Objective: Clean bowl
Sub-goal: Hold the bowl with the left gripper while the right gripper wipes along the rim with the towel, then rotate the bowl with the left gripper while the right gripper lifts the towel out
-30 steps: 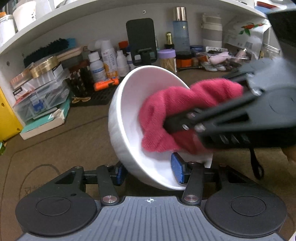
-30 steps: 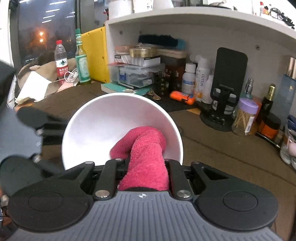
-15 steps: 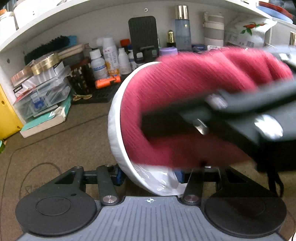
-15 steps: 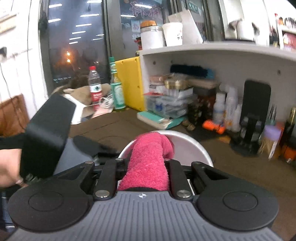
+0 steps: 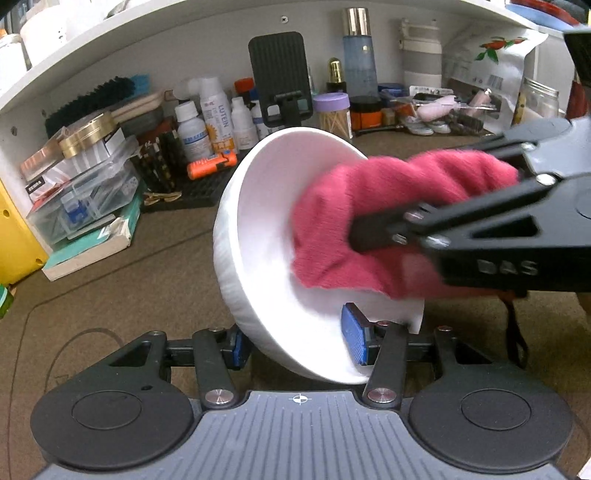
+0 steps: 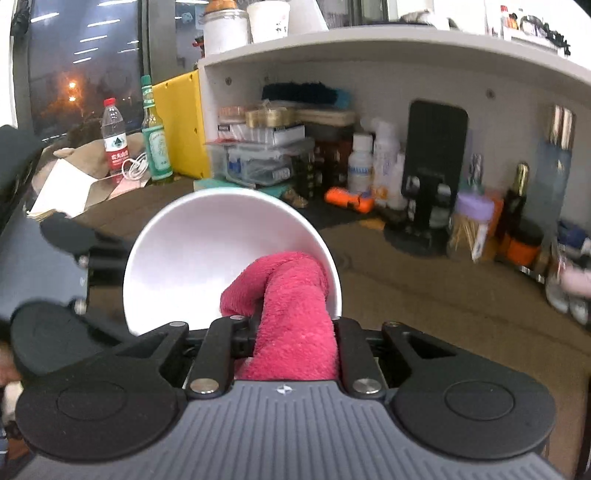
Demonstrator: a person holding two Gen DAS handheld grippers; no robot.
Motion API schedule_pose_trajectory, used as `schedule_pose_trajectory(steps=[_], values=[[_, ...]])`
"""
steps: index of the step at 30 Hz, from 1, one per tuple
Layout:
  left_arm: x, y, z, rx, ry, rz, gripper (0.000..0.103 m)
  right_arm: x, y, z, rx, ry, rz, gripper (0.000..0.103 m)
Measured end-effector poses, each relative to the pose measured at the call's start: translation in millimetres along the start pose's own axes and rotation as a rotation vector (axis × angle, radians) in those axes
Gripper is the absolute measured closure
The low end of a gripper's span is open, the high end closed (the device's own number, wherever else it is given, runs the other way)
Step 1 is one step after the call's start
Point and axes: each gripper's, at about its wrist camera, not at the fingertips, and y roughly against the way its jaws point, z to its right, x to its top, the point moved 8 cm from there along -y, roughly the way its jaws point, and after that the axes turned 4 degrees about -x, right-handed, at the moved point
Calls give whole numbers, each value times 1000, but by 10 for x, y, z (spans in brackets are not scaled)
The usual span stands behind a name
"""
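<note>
The left gripper holds the white bowl off the brown table, tipped on its side with the opening turned to the right. Its jaws are clamped on the lower rim, one blue pad inside the bowl and the other outside against the ribbed wall.

The right gripper comes in from the right with its jaws pinched together on a bunched red cloth. The free end of the cloth sits inside the bowl, pressed against the inner wall on the near, right-hand side.

Behind them, under a white shelf, stand bottles and jars, a black phone stand and an orange lighter.
</note>
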Motion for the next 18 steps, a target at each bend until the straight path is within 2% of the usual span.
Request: schedule_pose_trajectory(steps=[4,8,11,15,18], values=[[-2,-5,-21,-1,5,0,51,92,11,-54,17,-19,44,85],[15,-24,-170,-6,60,-2,49,205,246,-100,81,-54,143,86],[28,-38,-281,-10,101,-3,45,267,429,-67,94,-73,191,85],[105,-60,-466,-34,169,-13,39,338,680,147,79,-147,267,85],[211,-94,-583,11,173,-22,40,358,787,342,66,-215,306,85]])
